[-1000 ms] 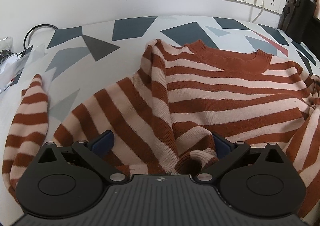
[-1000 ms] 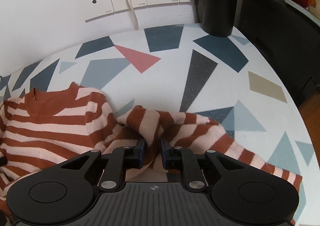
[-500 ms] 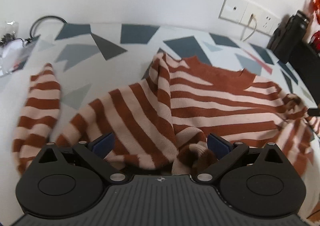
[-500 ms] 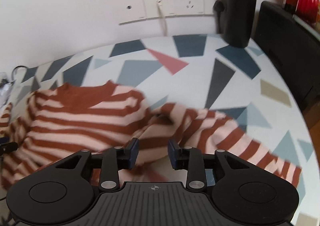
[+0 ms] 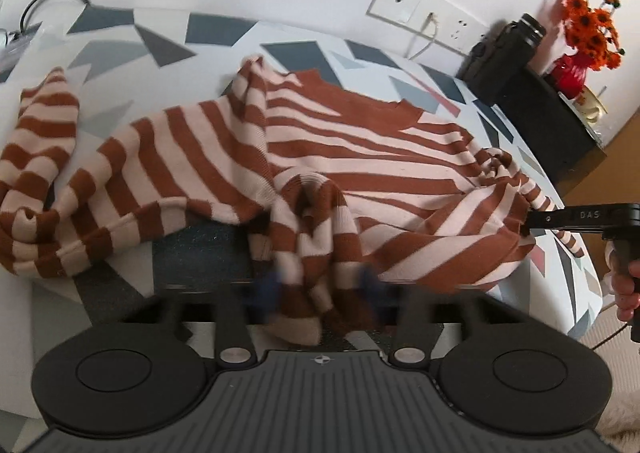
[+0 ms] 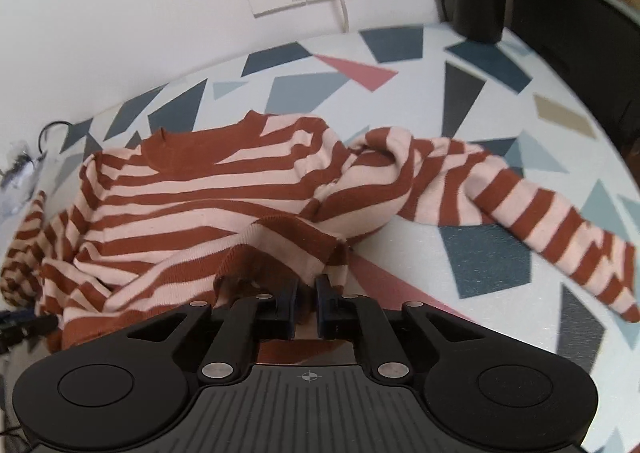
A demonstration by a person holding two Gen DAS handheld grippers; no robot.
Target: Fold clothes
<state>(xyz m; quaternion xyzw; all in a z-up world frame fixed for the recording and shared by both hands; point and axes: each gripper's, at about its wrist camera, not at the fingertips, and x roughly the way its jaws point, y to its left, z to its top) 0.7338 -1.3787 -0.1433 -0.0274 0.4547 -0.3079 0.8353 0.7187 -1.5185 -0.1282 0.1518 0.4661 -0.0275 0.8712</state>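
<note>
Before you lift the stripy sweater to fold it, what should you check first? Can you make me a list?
1. Right gripper pinching the sweater hem: ok, shut on it.
2. Left gripper holding the hem: cannot tell, jaws closing around bunched cloth, blurred.
3. Right sleeve tidy: not ok, sprawled across the table.
4. Left sleeve tidy: not ok, crumpled.
5. Black flask away from the sweater: ok.
</note>
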